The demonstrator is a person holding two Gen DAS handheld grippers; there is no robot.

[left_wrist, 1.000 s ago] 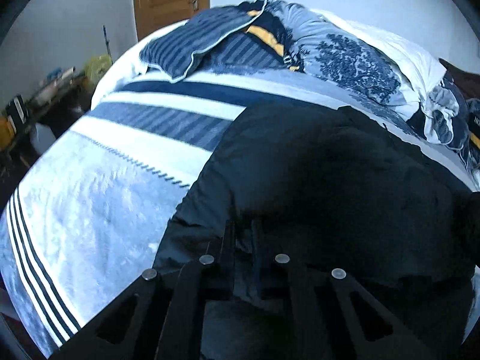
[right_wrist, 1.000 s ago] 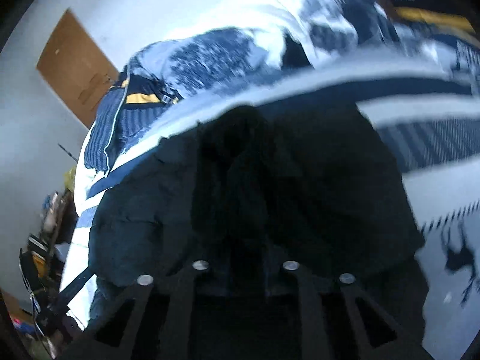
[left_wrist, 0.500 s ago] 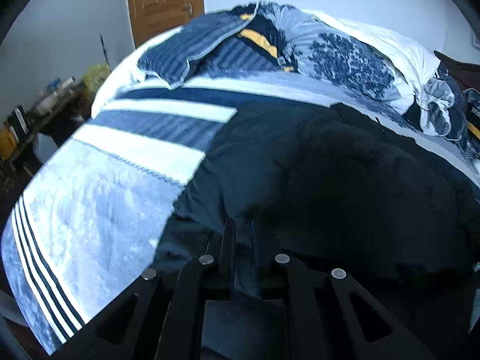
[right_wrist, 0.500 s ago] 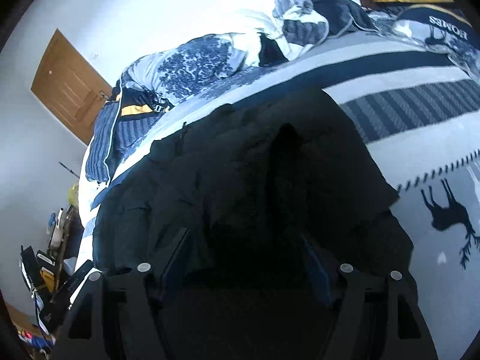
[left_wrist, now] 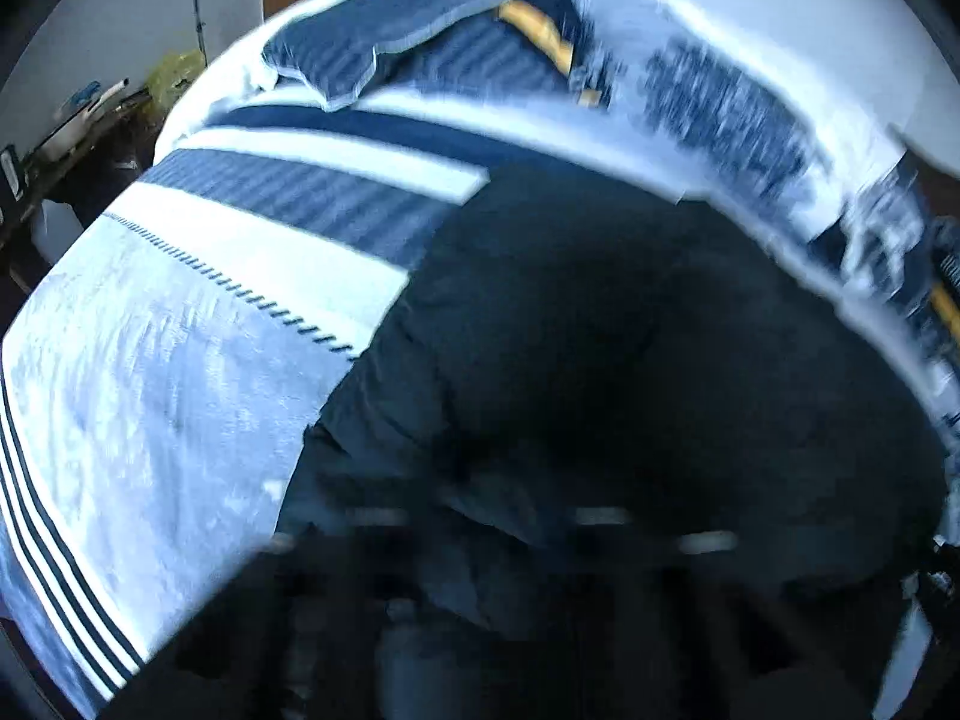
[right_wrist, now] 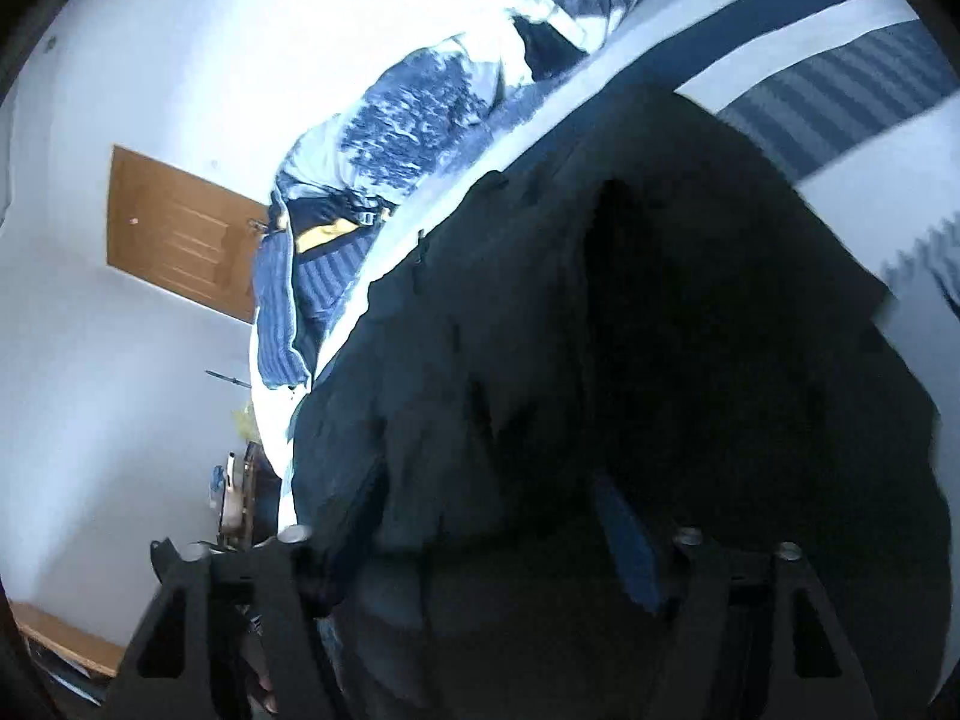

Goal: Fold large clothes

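Observation:
A large dark jacket (left_wrist: 600, 330) lies spread on the striped bed cover (left_wrist: 180, 360). In the blurred left wrist view my left gripper (left_wrist: 486, 498) sits at the jacket's near edge, shut, with dark cloth bunched at its fingers. The right wrist view shows the same jacket (right_wrist: 600, 360) from its other side, filling most of the frame. My right gripper (right_wrist: 486, 498) stands wide with a thick fold of jacket between its jaws, which are closing. Its blue pad (right_wrist: 624, 540) shows bare beside the cloth.
Pillows and bedding (left_wrist: 420, 48) are piled at the head of the bed, also seen as a heap (right_wrist: 408, 120) in the right wrist view. A wooden door (right_wrist: 180, 228) stands in the white wall. A cluttered table (left_wrist: 72, 120) is beside the bed.
My right gripper's jaws went from narrow to wide around the jacket fold, and its view has rolled. The left view has shifted and blurred, with the jacket's edge still at the fingers.

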